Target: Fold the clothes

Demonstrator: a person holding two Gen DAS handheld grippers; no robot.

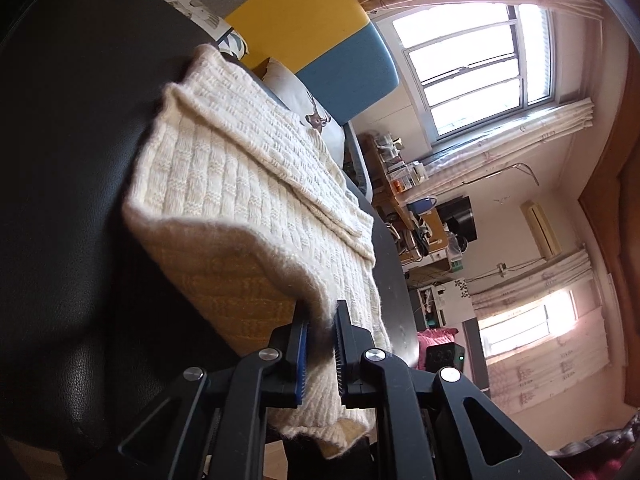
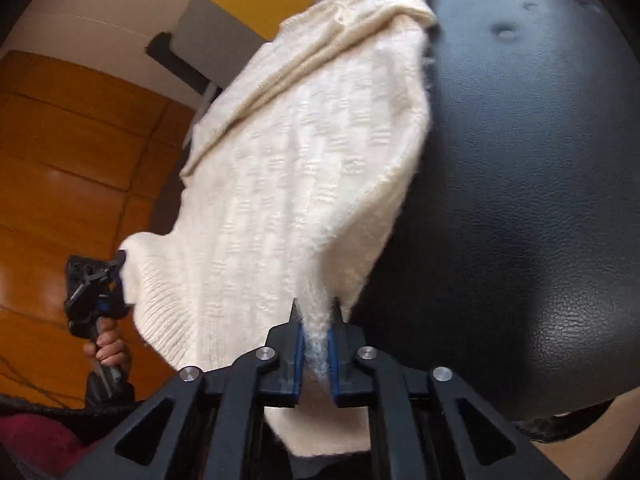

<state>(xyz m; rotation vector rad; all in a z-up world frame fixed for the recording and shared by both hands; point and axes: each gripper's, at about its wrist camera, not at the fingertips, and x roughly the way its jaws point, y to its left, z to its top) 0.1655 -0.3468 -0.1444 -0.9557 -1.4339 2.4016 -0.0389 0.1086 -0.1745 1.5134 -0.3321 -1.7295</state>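
Cream sweater point(image 1: 248, 200), draped over black leather seat point(image 1: 68, 184), is clamped at its near hem by L gripper point(image 1: 322, 332) & R gripper point(image 2: 316, 328), both clenched on knit.

black leather seat point(image 1: 60, 140) | windows point(image 1: 476, 76) | curtains point(image 1: 520, 148) | cluttered desk point(image 1: 404, 200)

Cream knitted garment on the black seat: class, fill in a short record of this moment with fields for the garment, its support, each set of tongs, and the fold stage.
garment: cream ribbed knitted sweater, partly folded, layers overlapping
support: black leather-look padded seat
left tongs: shut on the sweater's near edge
right tongs: shut on another part of that edge
hand: grips the left tongs' handle, seen from the right wrist view
fold stage: near edge lifted off the seat, far end resting on it
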